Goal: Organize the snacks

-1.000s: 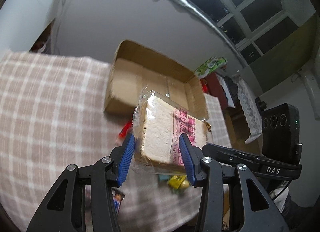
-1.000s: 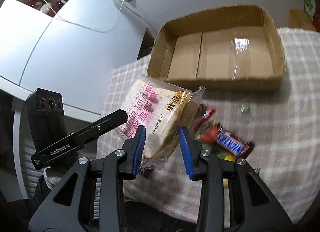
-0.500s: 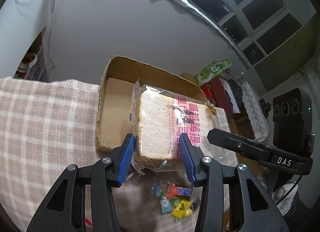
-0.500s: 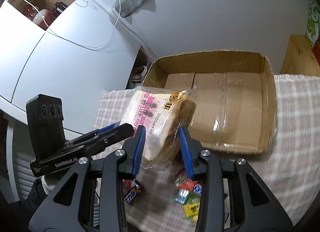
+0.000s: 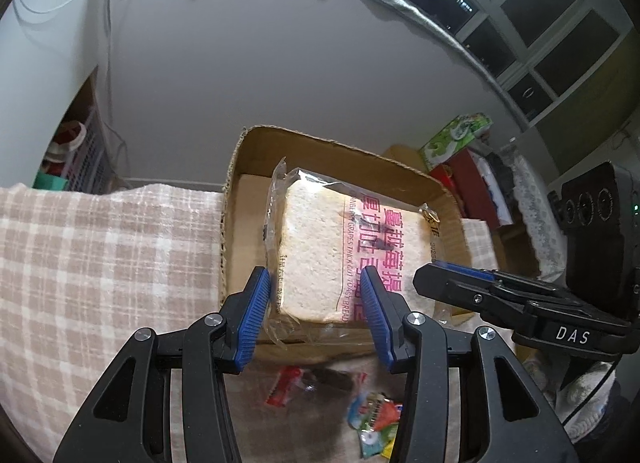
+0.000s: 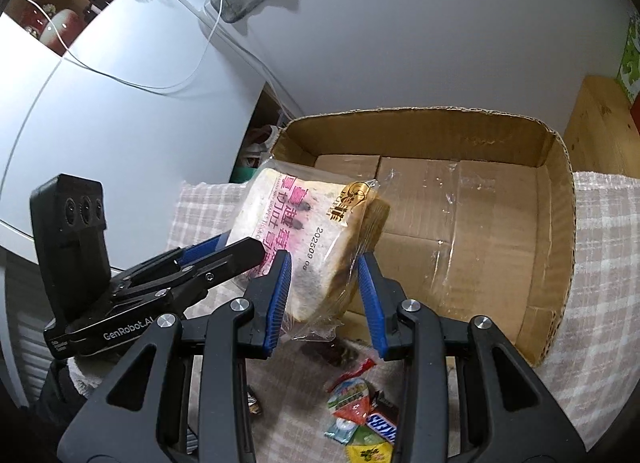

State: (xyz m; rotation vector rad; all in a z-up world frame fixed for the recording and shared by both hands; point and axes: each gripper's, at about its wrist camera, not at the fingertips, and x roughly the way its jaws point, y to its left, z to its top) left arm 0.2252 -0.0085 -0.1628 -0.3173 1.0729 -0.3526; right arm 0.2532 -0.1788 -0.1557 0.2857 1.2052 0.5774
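A clear bag of thick-cut toast bread [image 5: 316,243] with pink lettering hangs over the near-left part of an open cardboard box [image 5: 340,145]. My left gripper [image 5: 314,303] is shut on the bag's near end, its blue pads against both sides. My right gripper [image 6: 324,291] is shut on the bread bag [image 6: 296,215] at its crust end. Each gripper shows in the other's view: the right gripper [image 5: 460,283] reaches in from the right, and the left gripper [image 6: 224,255] from the left. The cardboard box [image 6: 480,223] has only its taped floor showing.
Several small loose snacks [image 5: 376,419] and a red wrapper [image 5: 284,385] lie on the checked tablecloth [image 5: 100,263] just before the box. Among the loose snacks [image 6: 356,411] is a Snickers bar [image 6: 382,425]. A grey wall rises behind the box; shelves and boxes stand to the right.
Both grippers carried the bread bag forward from above the tablecloth to above the box. The box looks nearer, and the loose snacks now lie under the grippers.
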